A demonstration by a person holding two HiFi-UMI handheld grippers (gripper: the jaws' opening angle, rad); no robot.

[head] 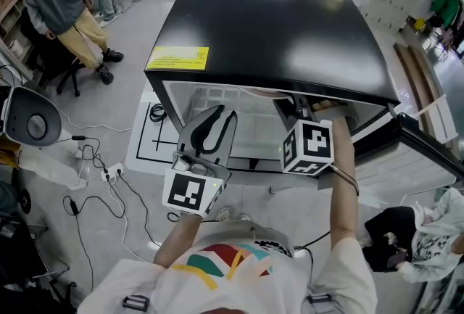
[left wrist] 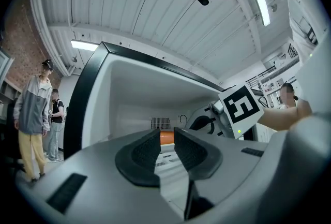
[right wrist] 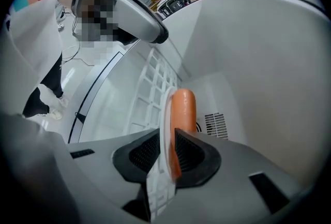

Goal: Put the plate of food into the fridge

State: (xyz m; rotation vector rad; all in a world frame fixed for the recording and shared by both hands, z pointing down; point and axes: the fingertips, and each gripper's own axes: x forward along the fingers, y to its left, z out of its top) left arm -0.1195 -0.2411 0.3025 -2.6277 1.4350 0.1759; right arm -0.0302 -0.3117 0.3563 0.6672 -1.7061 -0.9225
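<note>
The right gripper (right wrist: 166, 151) reached inside the fridge (head: 275, 22), jaws closed narrowly on the rim of the plate (right wrist: 165, 109). Food (right wrist: 184, 109) lay on it, close by the wire shelf (right wrist: 147, 88), with open room behind. The left gripper (left wrist: 167, 137) hung outside, jaws slightly apart, empty.

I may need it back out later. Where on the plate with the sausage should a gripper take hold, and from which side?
Take the plate by its thin near rim, coming in through the open front of the fridge, one finger on each face, clear of the sausage lying on it. The right gripper straddles that rim.
</note>
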